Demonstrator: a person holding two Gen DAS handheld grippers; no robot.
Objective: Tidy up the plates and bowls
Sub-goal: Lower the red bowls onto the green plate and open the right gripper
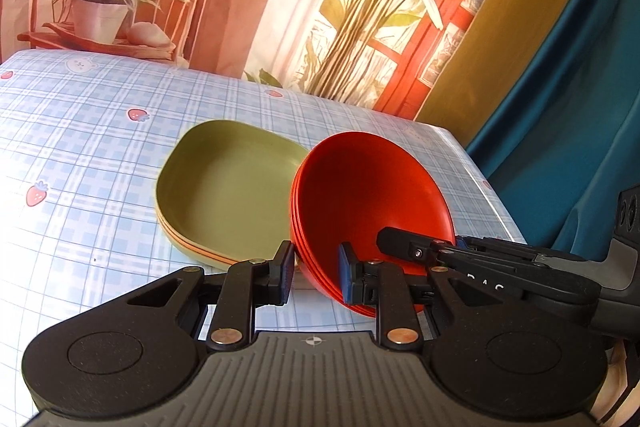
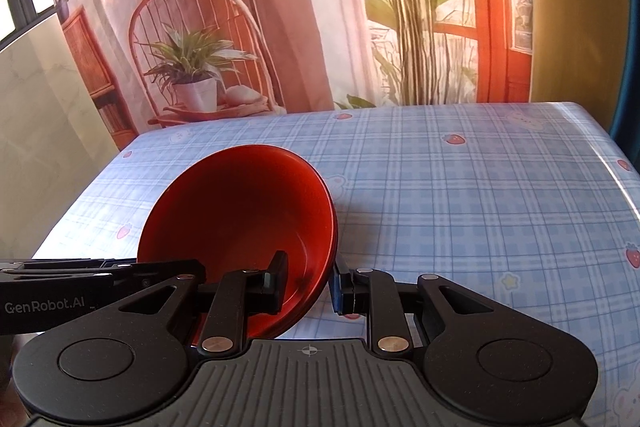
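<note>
Clamping stacked round red bowls (image 1: 360,195) rim: left gripper (image 1: 316,267), right gripper (image 2: 306,281).

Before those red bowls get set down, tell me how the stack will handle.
The red bowls look rigid and probably light, since each gripper pinches only a rim. Their smooth sides may slip between the pads. Nested and tilted beside the green plates, the left gripper and right gripper could let them slide apart.
</note>
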